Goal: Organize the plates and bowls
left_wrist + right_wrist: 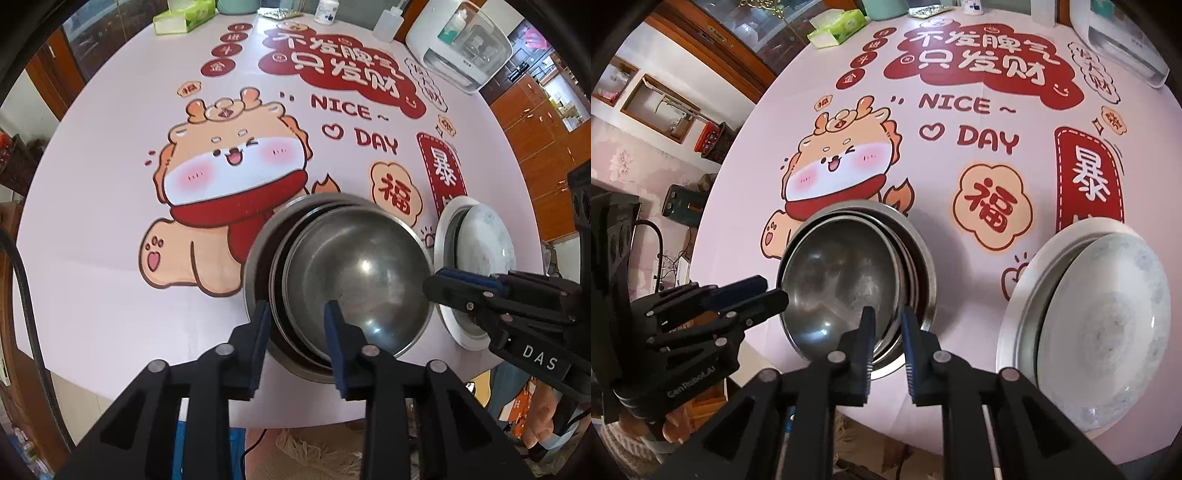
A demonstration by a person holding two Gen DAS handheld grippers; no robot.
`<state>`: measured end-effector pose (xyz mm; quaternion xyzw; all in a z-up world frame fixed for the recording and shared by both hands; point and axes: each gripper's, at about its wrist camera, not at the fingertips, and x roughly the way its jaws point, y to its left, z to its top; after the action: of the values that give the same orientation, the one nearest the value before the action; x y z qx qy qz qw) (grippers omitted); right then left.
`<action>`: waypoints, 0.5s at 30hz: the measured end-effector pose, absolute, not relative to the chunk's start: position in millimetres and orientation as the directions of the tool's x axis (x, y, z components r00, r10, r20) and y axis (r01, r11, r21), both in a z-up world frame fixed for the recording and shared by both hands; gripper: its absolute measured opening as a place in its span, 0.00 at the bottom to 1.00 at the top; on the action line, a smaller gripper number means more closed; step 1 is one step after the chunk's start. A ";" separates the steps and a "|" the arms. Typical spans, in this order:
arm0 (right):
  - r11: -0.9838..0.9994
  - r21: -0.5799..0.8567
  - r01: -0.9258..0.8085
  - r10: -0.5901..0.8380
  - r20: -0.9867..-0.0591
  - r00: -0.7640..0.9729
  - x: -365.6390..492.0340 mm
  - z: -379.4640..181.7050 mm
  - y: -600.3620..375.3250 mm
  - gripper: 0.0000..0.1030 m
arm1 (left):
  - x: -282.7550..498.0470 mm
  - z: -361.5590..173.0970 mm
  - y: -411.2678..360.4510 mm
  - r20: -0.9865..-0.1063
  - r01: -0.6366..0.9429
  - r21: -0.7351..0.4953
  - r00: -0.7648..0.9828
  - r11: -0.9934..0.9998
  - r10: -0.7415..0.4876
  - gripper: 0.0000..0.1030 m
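Observation:
A stack of steel bowls [354,273] sits near the front edge of the round table; the top bowl lies tilted inside the others. It also shows in the right wrist view [846,273]. My left gripper [297,314] is open, its fingers straddling the stack's near-left rims. My right gripper [886,321] is open with its fingers straddling the stack's near-right rims; it shows from the side in the left wrist view [439,280]. To the right, a pale marbled plate [1108,306] lies tilted in a white dish [1023,295], also in the left wrist view [480,240].
The table wears a pink cloth [110,221] with a cartoon print. At the back stand a green tissue box [184,14], bottles [388,22] and a white appliance [461,44]. The table's front edge lies just below the bowls.

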<state>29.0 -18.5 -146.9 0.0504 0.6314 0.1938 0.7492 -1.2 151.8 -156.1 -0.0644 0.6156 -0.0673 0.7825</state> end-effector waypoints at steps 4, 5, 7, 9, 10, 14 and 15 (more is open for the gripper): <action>0.926 0.302 -0.228 0.338 -0.931 0.138 27.7 -145.7 -20.3 0.14 | -1.1 -146.5 157.3 -0.947 0.012 -0.185 0.263 0.983 -0.182 0.32; 0.925 0.305 -0.228 0.341 -0.930 0.139 27.6 -145.3 -20.5 0.14 | -1.3 -144.2 158.5 -0.946 0.009 -0.184 0.270 0.983 -0.179 0.32; 0.925 0.304 -0.228 0.340 -0.929 0.144 26.1 -144.4 -21.8 0.14 | -2.4 -139.9 160.2 -0.944 0.004 -0.178 0.283 0.984 -0.172 0.32; 0.925 0.300 -0.232 0.340 -0.927 0.159 23.3 -142.3 -22.9 0.14 | -4.1 -136.9 161.6 -0.942 -0.002 -0.173 0.293 0.985 -0.165 0.33; 0.926 0.294 -0.236 0.336 -0.928 0.164 22.0 -141.9 -23.1 0.14 | -5.3 -135.3 161.9 -0.941 -0.005 -0.172 0.298 0.985 -0.163 0.34; 0.924 0.294 -0.243 0.338 -0.926 0.168 16.4 -140.1 -24.0 0.14 | -10.4 -131.1 162.7 -0.936 -0.014 -0.168 0.315 0.986 -0.155 0.43; 0.923 0.294 -0.247 0.341 -0.924 0.171 14.3 -138.6 -24.0 0.14 | -12.4 -129.6 162.5 -0.935 -0.016 -0.166 0.322 0.986 -0.152 0.45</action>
<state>14.3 -24.0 -138.6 0.0381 0.6143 0.1923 0.7643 -12.4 162.5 -129.6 -0.0722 0.5808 -0.0420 0.8097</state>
